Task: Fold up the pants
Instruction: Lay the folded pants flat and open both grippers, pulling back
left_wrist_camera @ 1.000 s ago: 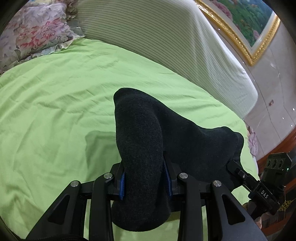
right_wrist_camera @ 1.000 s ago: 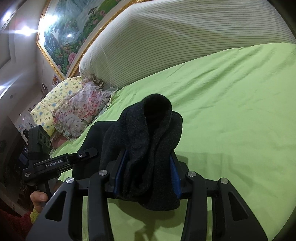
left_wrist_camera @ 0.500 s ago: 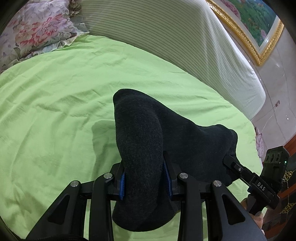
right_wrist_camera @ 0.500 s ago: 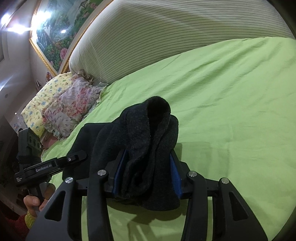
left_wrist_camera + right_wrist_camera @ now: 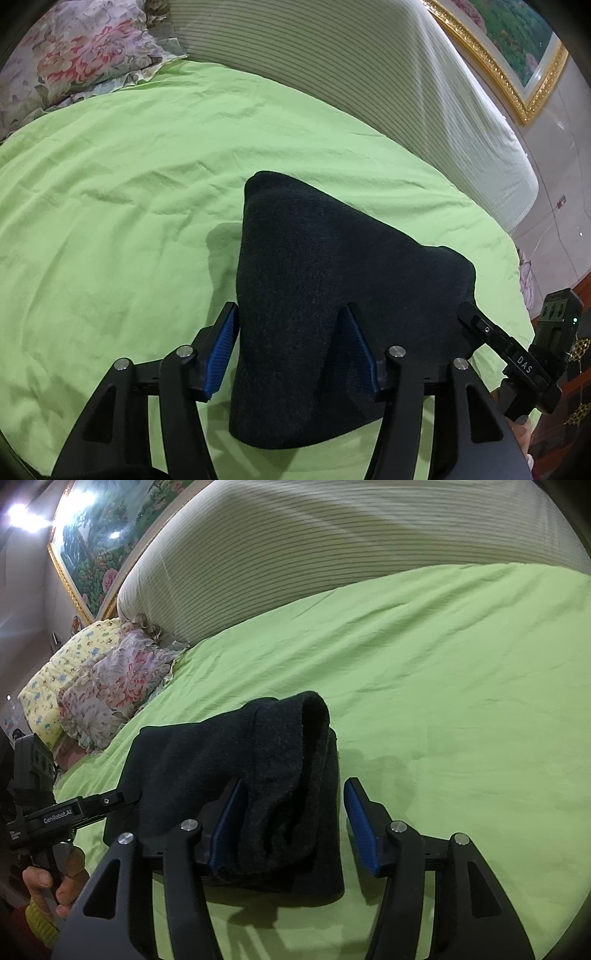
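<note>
Although the dark pants (image 5: 332, 302) already lie as a compact bundle on the green bed sheet (image 5: 110, 221), the fold looks freshly laid rather than finished. The left hand-held gripper (image 5: 291, 350) has just been opening: its blue pads (image 5: 221, 354) stand apart, the left one clear of the cloth, the right one right at the fabric's edge, with the bundle's near end between them but not pinched. The right hand-held gripper (image 5: 295, 827) has likewise just been opening; its right pad stands free with sheet showing beside it, while the cloth leans against the left pad without being squeezed.

I judge the folding mostly done: the layers are stacked and set down, and what is left is to draw both tools back and perhaps flatten the humped top, since a rolled edge (image 5: 314, 716) stands up in the right wrist view. Whether another fold is meant cannot be told.

The bundle's long axis runs across from one hand-held gripper to the other, roughly parallel to the striped headboard cushion (image 5: 369, 92), with one end toward the floral pillow (image 5: 110, 686). A person's hand (image 5: 55, 882) grips the left tool's handle.
</note>
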`<action>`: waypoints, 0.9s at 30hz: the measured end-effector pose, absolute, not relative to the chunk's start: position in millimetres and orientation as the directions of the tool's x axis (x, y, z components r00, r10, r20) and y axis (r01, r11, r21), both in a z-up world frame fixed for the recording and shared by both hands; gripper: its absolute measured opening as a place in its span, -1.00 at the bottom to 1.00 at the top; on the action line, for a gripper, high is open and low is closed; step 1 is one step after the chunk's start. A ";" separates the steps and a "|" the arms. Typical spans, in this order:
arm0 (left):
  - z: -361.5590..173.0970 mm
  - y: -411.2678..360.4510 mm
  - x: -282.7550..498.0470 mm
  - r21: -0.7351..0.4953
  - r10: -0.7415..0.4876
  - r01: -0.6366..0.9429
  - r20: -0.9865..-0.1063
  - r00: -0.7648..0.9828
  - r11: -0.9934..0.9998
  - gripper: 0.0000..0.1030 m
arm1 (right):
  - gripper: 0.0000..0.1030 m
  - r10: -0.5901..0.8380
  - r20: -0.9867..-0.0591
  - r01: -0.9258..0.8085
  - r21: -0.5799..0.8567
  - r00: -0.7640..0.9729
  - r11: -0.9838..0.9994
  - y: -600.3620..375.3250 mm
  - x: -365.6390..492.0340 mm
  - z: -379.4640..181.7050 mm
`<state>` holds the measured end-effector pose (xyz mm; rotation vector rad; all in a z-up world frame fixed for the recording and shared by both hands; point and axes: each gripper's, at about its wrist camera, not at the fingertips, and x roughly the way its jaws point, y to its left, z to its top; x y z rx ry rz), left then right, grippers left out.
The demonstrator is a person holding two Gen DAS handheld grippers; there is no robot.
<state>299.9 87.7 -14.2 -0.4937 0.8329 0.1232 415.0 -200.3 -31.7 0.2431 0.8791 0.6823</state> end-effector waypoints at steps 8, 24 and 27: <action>-12.9 87.8 287.8 -0.357 -0.062 -0.309 -0.737 0.673 0.882 0.34 | 0.36 0.611 -0.636 -0.484 0.392 0.471 0.782 -193.1 406.3 -28.8; -7.9 77.9 263.4 -0.322 -0.023 -0.324 -0.739 0.673 0.889 0.50 | 0.46 0.617 -0.617 -0.493 0.388 0.489 0.779 -196.4 389.3 -23.5; -5.7 72.1 258.8 -0.308 -0.013 -0.316 -0.733 0.680 0.898 0.55 | 0.50 0.624 -0.615 -0.498 0.393 0.483 0.773 -197.9 382.1 -23.4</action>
